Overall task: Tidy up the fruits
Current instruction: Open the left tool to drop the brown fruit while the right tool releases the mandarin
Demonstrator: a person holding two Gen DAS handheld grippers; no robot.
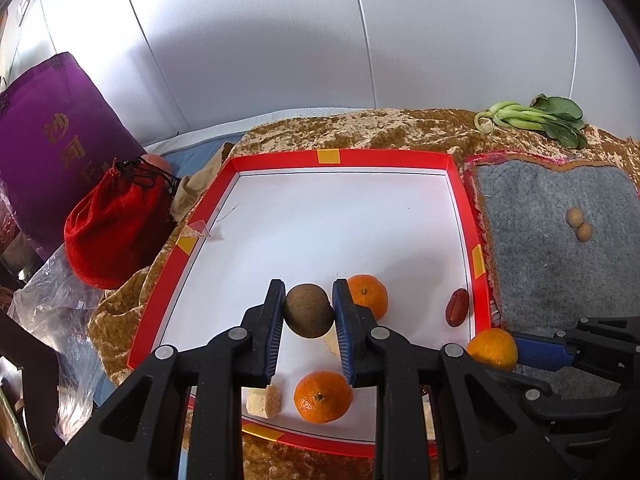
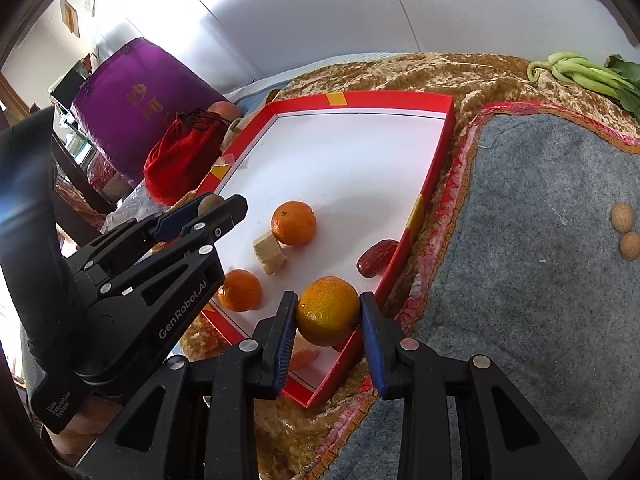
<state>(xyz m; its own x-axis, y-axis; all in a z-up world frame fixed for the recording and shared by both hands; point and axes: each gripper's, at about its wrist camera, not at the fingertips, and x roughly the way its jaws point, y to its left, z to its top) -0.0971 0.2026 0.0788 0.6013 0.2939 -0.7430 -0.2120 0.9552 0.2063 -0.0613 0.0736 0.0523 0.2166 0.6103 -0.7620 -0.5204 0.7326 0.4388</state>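
My left gripper [image 1: 308,292] is shut on a brown kiwi [image 1: 309,311] and holds it above the red-rimmed white tray [image 1: 280,158]. My right gripper [image 2: 329,300] is shut on an orange [image 2: 328,311] over the tray's near right corner; it also shows in the left wrist view [image 1: 492,349]. Two more oranges [image 1: 323,397] [image 1: 370,294], a red date [image 1: 457,307] and pale food cubes [image 1: 264,400] lie in the tray. The left gripper shows in the right wrist view [image 2: 212,206].
A grey felt mat [image 1: 560,248] lies right of the tray with two small brown round fruits [image 1: 579,224]. Green bok choy [image 1: 536,119] lies at the far right. A red drawstring pouch [image 1: 116,228] and a purple bag [image 1: 52,140] stand left of the tray.
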